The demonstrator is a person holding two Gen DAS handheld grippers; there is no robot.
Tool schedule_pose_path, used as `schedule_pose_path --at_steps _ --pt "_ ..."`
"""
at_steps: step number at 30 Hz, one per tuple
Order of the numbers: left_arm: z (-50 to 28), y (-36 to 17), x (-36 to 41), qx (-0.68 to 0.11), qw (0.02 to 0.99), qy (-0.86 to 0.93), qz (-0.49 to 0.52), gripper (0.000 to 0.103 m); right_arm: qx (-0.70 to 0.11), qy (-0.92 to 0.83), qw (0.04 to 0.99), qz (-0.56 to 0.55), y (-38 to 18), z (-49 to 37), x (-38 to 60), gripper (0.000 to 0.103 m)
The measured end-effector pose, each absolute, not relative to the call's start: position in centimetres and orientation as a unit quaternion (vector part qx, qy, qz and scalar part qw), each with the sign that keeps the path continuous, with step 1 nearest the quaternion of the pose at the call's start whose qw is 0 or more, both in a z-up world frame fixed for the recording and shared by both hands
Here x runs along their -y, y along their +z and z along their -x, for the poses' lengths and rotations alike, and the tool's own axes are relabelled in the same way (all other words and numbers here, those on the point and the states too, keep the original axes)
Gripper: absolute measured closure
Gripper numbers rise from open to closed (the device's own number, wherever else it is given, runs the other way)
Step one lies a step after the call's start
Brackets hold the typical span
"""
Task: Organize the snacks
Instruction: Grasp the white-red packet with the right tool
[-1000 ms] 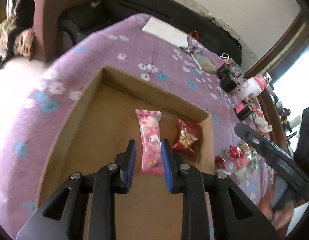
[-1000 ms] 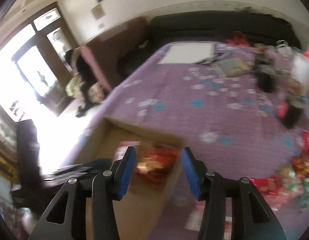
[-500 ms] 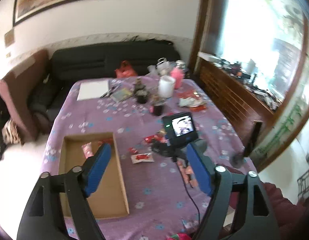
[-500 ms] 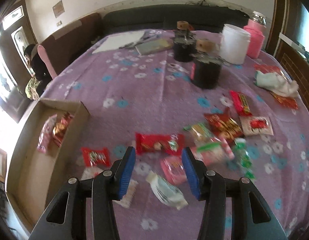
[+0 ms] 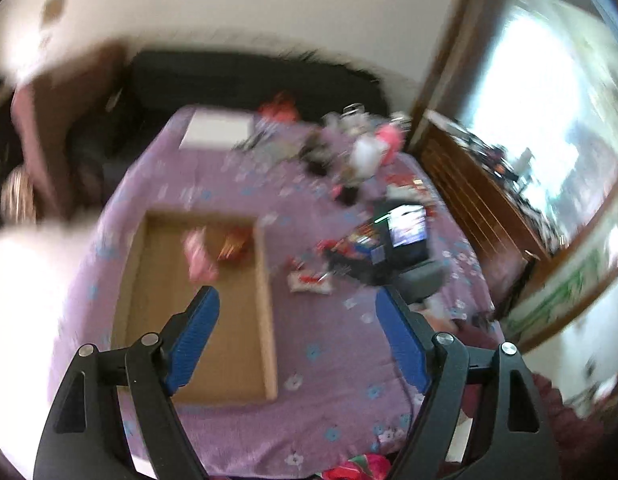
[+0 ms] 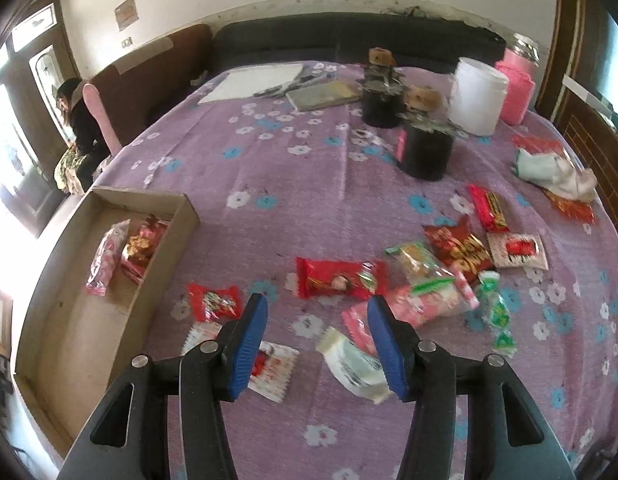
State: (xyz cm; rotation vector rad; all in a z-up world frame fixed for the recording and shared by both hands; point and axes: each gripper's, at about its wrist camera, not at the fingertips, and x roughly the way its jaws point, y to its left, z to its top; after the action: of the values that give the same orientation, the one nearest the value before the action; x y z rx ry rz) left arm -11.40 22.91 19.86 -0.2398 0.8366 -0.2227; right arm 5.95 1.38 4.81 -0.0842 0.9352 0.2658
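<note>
A shallow cardboard box (image 6: pixel 41 280) sits at the table's left; it also shows in the blurred left wrist view (image 5: pixel 265 312). Inside lie a pink snack packet (image 6: pixel 107 256) and a red snack packet (image 6: pixel 143 244). Several loose snack packets lie on the purple floral cloth, among them a red packet (image 6: pixel 341 278), a small red one (image 6: pixel 215 300) and a white one (image 6: pixel 355 364). My right gripper (image 6: pixel 317 340) is open and empty, just above the loose packets. My left gripper (image 5: pixel 297 340) is open and empty, high above the box's right wall.
Two black pots (image 6: pixel 425 152), a white tub (image 6: pixel 477 96) and a pink jar (image 6: pixel 515 84) stand at the back right. A white sheet (image 6: pixel 253 80) and a book (image 6: pixel 323 94) lie at the back. A black sofa (image 6: pixel 349 36) stands beyond the table.
The left gripper has opened wide and lifted far up from inside the box. The right gripper has swung right from the box to above the loose packets.
</note>
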Motion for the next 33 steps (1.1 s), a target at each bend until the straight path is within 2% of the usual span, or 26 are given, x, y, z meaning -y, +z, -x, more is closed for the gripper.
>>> schedule_pose_path --at_steps 5,10,12,13,16,21,23,25,27,28,29,33 --pt "11.9 13.2 -28.0 -0.428 0.883 -0.033 0.189 0.022 -0.471 0.151 0.868 0.040 3.5 -7.0 -3.9 0.049" --pt "12.9 10.1 -29.9 -0.424 0.875 0.000 0.232 0.022 -0.492 0.167 0.853 0.046 1.5 -8.0 -7.0 0.050" --pt "13.2 9.5 -30.2 -0.419 0.874 0.001 0.245 0.022 -0.497 0.169 0.849 0.052 0.7 -8.3 -8.3 0.061" --pt "13.3 9.3 -30.2 -0.417 0.875 0.002 0.246 0.022 -0.504 0.171 0.845 0.052 0.4 -8.4 -8.6 0.076" --pt "14.1 9.0 -30.4 -0.411 0.877 -0.003 0.248 0.022 -0.507 0.177 0.841 0.068 0.4 -7.5 -9.0 0.087" --pt "14.3 8.8 -29.7 -0.409 0.879 -0.016 0.243 0.022 -0.520 0.180 0.829 0.095 0.3 -3.5 -6.9 0.087" --pt "14.3 8.7 -29.2 -0.411 0.879 -0.022 0.242 0.022 -0.526 0.178 0.825 0.106 0.3 -1.7 -5.5 0.083" --pt "14.4 8.7 -28.3 -0.412 0.879 -0.031 0.236 0.022 -0.526 0.198 0.822 0.092 1.1 -0.2 -3.7 0.083" --pt "14.4 8.7 -27.2 -0.413 0.881 -0.038 0.225 0.022 -0.498 0.210 0.841 0.041 3.1 0.8 -0.6 0.075" --pt "14.5 8.7 -26.7 -0.414 0.882 -0.042 0.221 0.022 -0.481 0.192 0.855 0.028 4.0 1.1 0.9 0.063" --pt "14.4 8.7 -26.1 -0.415 0.883 -0.044 0.216 0.022 -0.466 0.168 0.869 0.022 4.7 1.3 2.3 0.056" --pt "14.5 8.7 -22.9 -0.421 0.885 -0.067 0.186 0.022 -0.471 0.154 0.868 -0.006 4.5 0.7 4.3 0.056"
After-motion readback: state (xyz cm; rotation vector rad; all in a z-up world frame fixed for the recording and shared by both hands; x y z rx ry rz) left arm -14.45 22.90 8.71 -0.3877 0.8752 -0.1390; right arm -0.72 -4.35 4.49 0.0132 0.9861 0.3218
